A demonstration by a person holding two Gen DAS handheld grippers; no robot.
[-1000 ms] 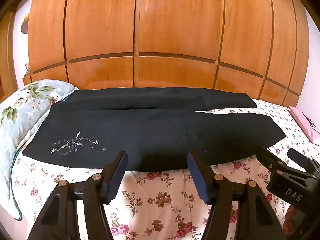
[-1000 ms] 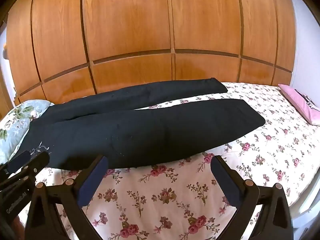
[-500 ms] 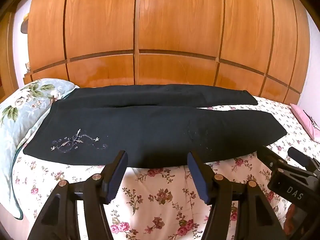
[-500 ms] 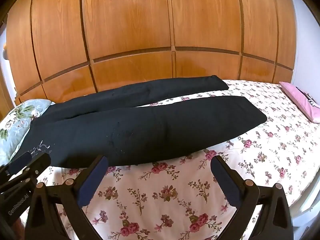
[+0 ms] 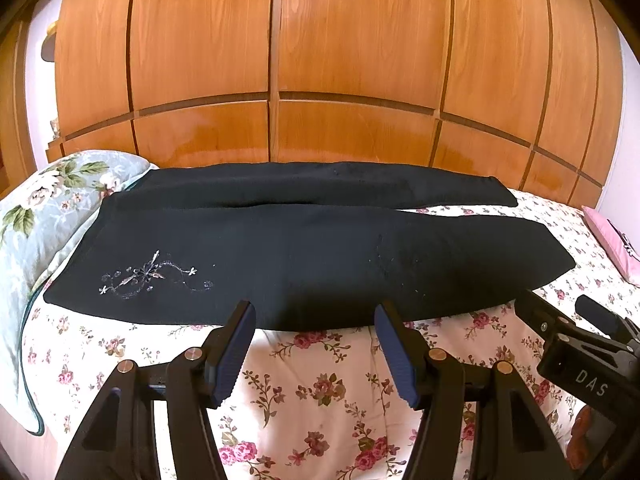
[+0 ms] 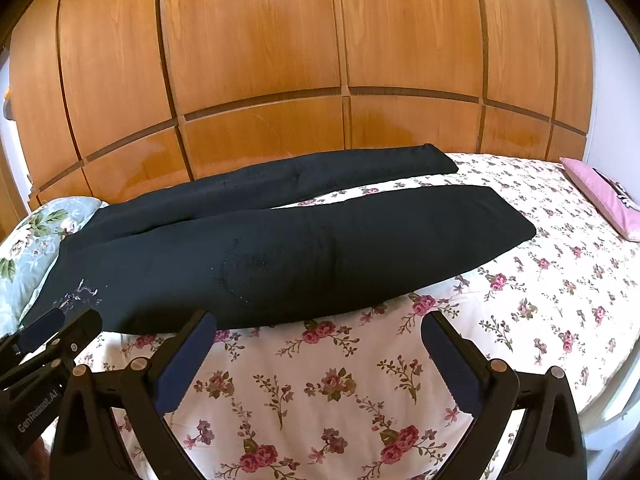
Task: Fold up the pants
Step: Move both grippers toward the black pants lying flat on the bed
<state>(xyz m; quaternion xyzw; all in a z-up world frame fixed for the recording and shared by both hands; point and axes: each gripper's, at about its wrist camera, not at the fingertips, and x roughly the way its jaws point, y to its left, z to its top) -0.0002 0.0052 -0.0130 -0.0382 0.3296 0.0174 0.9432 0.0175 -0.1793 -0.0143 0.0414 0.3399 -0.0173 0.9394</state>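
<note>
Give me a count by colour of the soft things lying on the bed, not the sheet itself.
Black: 1, the pants, spread flat with both legs out
Pale floral: 1, the pillow at the waistband end
Pink: 1, the cushion at the far edge, beyond the leg ends
Total: 3

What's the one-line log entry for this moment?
stage: pre-grasp | pants: flat on bed, unfolded | left gripper: open, empty, near pants edge | right gripper: open, empty
</note>
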